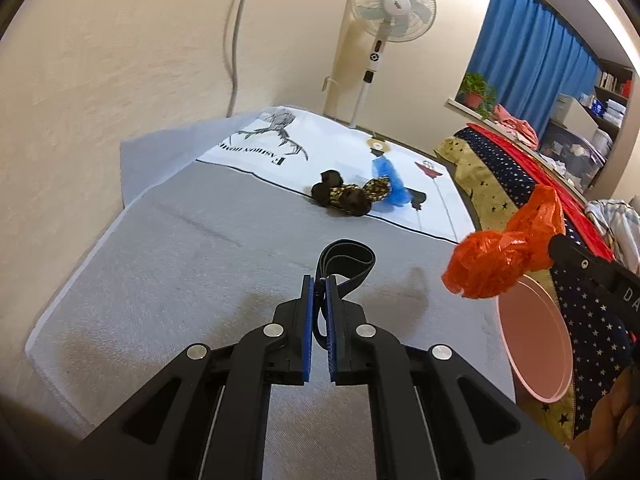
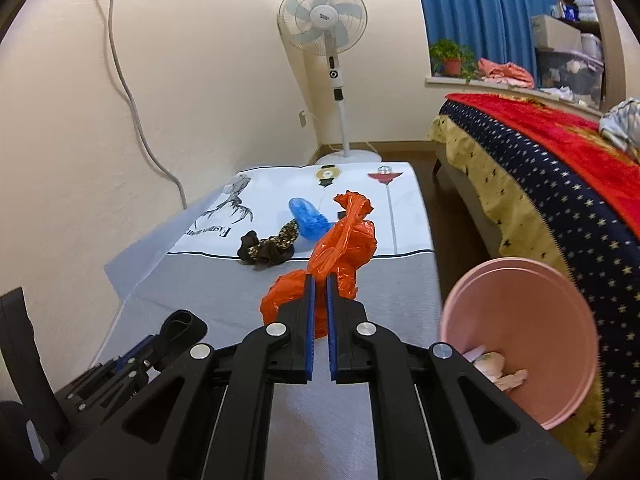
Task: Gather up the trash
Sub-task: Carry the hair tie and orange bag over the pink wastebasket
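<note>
The orange plastic bag [image 2: 336, 256] hangs above the surface [image 2: 224, 296], pinched in the right gripper [image 2: 319, 280] jaws. The left gripper [image 1: 319, 284] jaws clamp a black strap [image 1: 344, 264]. The pink bin [image 2: 520, 336] (scraps inside) stands right, against the bed [image 2: 560, 208]; a scrunchie [image 2: 268, 250] and blue wrapper [image 2: 306, 218] lie beyond.

left gripper [image 1: 319, 285]: matte black plastic linkage arms, angular, with triangular cut-outs in the outer arms
right gripper [image 2: 319, 282]: same black build and the same triangular cut-outs
finger pads [image 1: 307, 328]: blue, ribbed strips lining the inner face of each finger
pivot pins [image 1: 273, 330]: round silver caps, four per gripper, set in an arc across the arms
marking: white letters "DA" on the right gripper's side, seen from the left wrist, cut off at the frame edge
</note>
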`<state>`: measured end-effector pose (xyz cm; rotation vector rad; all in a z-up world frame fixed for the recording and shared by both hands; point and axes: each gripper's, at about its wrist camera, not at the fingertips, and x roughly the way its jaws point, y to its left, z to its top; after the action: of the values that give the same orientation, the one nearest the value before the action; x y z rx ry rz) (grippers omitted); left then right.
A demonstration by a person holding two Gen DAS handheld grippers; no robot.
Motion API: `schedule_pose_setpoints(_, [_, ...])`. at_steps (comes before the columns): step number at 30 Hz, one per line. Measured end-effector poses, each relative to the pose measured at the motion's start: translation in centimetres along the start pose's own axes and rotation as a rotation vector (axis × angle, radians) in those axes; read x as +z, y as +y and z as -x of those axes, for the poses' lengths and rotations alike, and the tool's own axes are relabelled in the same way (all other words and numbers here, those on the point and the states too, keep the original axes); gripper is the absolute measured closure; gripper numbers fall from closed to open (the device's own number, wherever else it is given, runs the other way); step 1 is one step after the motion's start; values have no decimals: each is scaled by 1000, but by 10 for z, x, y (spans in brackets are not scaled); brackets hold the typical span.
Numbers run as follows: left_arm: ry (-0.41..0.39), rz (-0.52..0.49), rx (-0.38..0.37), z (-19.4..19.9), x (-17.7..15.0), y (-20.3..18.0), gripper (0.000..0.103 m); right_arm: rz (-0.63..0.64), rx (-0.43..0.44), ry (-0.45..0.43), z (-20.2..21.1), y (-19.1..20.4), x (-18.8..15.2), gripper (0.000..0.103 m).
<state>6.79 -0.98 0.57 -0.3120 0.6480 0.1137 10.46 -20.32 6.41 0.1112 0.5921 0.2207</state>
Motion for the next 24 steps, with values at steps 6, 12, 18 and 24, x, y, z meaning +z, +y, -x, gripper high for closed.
schedule_pose_setpoints(6, [-14,-15,-13,11,1,-7,97,-3,-25,-16,20,-9,0,98])
schedule_pose_setpoints(12, [-20,-28,-22,17,-1,-13,97,10,-50,-34,36,-14,1,98])
schedule_pose_setpoints(18, [-21,-38,-33,18,-2,-19,97,5,-80,-42,44,-26,0,98])
schedule_pose_setpoints(24, [-29,-67,-37,20,-3,-30,97,2,-110,-43,46,-35,-1,98])
